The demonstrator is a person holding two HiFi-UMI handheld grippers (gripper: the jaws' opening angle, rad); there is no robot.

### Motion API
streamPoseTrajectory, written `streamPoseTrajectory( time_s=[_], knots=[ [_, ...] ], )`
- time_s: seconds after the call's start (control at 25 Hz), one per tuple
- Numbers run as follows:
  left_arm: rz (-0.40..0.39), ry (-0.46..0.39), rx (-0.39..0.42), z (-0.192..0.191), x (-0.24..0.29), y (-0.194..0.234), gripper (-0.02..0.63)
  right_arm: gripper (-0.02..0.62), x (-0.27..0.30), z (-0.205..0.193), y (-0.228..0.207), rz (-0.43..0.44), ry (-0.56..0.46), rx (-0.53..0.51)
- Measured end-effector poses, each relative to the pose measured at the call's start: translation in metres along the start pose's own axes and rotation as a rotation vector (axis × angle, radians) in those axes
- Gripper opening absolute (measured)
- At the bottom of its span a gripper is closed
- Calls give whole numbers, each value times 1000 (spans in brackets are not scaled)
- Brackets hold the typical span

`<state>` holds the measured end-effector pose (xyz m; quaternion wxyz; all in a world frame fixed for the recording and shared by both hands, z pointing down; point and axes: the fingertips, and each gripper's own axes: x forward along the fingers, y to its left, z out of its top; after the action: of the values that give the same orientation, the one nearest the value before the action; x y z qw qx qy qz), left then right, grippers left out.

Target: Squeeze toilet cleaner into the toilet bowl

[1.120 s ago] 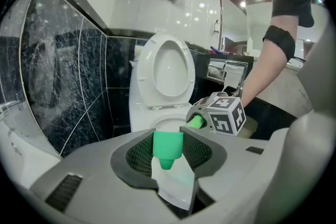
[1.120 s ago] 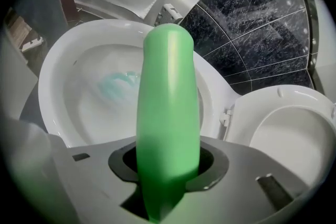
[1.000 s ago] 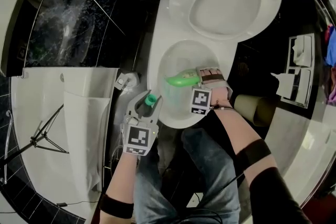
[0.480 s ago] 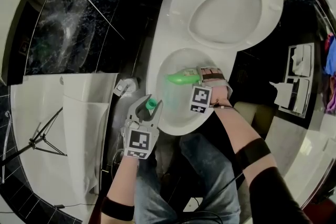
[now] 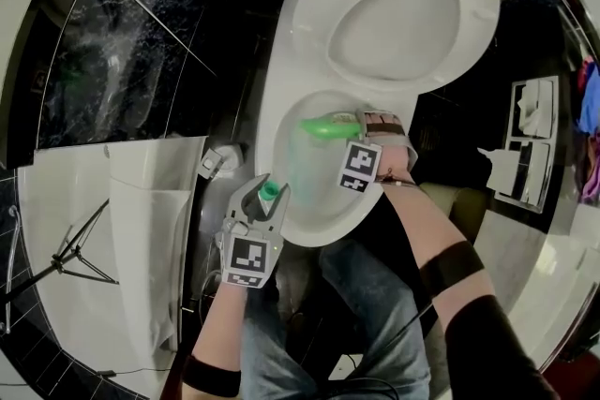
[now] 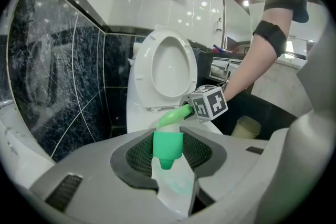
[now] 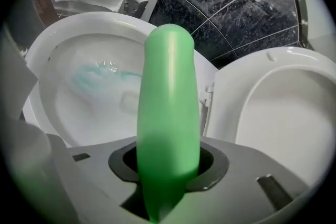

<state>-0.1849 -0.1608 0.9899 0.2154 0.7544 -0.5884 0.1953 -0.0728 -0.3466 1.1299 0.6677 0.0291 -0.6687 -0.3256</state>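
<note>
Toilet bowl (image 5: pixel 322 228) lies open below, teal streaks on its wall. Right claw (image 5: pixel 362 121) pinches the green cleaner bottle (image 5: pixel 323 126) above the basin: best to aim under the rim and squeeze evenly. Left claw (image 5: pixel 265 199) clamps the green cap (image 6: pixel 168 145) just beside the bowl.

A bathroom: a toilet (image 5: pixel 317 228), a bathtub (image 5: pixel 66 201) and dark tiles (image 5: pixel 141 42).

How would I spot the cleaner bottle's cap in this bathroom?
Find the white toilet bowl with its lid raised. At its near left rim, the left gripper holds a small green cap. Unlike the long green bottle over the bowl, it is short and stubby.
</note>
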Motion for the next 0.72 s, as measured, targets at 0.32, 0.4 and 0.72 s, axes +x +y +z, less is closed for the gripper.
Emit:
streamPoseTrajectory(
  time_s=[0.32,0.4,0.72],
  knots=[
    [-23,1,7,2,5,-11,152,176,9,-24,-16,-14,42,82],
    [-17,4,-16,3,6,-13,152,176,11,-30,-22,-19,53,104],
    [-39,3,21,5,15,-20,152,176,16,-62,-27,-16,97,153]
  ],
)
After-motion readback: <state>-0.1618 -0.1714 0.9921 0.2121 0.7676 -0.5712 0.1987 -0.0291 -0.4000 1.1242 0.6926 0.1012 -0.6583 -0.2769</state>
